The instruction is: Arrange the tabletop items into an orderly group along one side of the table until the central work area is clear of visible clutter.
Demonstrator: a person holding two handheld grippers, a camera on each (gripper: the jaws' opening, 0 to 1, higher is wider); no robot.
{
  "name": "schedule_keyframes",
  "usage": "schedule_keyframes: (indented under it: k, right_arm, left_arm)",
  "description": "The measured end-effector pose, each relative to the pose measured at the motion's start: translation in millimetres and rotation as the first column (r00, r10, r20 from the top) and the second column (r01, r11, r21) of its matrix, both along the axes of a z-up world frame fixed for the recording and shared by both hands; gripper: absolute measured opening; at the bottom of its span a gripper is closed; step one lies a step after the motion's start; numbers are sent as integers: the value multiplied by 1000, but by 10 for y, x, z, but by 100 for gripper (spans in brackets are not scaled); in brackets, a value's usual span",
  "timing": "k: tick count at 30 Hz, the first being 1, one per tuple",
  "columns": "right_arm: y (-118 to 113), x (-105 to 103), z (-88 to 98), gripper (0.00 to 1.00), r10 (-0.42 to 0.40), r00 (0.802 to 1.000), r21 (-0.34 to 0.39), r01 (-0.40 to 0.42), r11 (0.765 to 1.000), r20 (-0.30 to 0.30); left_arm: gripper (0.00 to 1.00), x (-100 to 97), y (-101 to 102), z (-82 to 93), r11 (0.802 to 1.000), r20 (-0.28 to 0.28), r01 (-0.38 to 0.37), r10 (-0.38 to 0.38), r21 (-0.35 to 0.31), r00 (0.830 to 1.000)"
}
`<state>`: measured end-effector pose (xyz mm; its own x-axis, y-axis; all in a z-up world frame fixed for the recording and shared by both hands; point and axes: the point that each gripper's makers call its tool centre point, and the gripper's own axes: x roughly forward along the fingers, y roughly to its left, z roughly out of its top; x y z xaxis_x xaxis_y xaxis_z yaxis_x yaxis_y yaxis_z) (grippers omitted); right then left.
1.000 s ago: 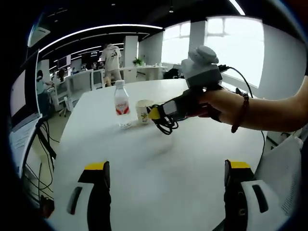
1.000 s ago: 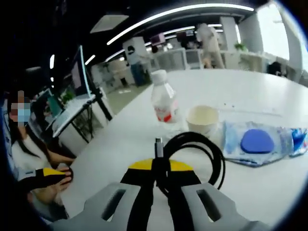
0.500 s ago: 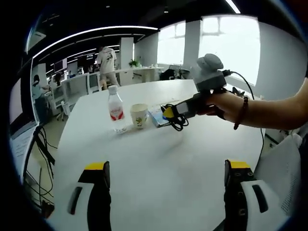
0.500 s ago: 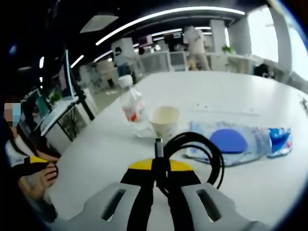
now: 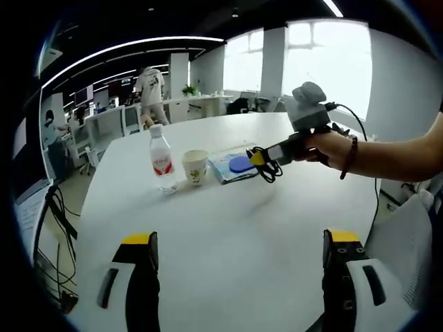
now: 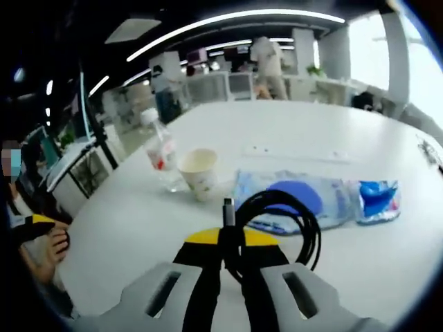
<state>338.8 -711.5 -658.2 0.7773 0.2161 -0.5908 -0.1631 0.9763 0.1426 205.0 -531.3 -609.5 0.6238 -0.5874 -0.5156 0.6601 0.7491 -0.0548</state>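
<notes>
Red-label bottle [image 5: 160, 160] (txt unreadable) beside cup [image 5: 195, 167]

- Clear water bottle [image 5: 160, 159], red label, white cap, upright on white table [image 5: 228, 235].
- Paper cup [image 5: 195, 167] upright just beside bottle.
- Blue plastic pkg [image 6: 325, 197] flat, next to cup.
- Black coiled cable [image 6: 280, 221] clamped in right gripper [image 6: 230, 243], above table.

i see a person in white [image 5: 148, 84] standing at eleven o'clock among far desks [image 5: 111, 119], bright windows [image 5: 325, 59] at one o'clock.
</notes>
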Motion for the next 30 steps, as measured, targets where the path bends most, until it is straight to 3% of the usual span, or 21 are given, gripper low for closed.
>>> schedule_keyframes:
  k: [15, 30]
  right_arm:
    - [-617, -83, -121, 5, -81, 996, -54, 80, 995, -28]
    - [-1025, -148, -253, 5, -94, 994, -138, 85, 987, -54]
  left_arm:
    - [99, -23, -117, -29, 1000, -20, 23, -23, -11, 1000]
    - [99, -65, -118, -70, 1000, -35, 26, -26, 6, 999]
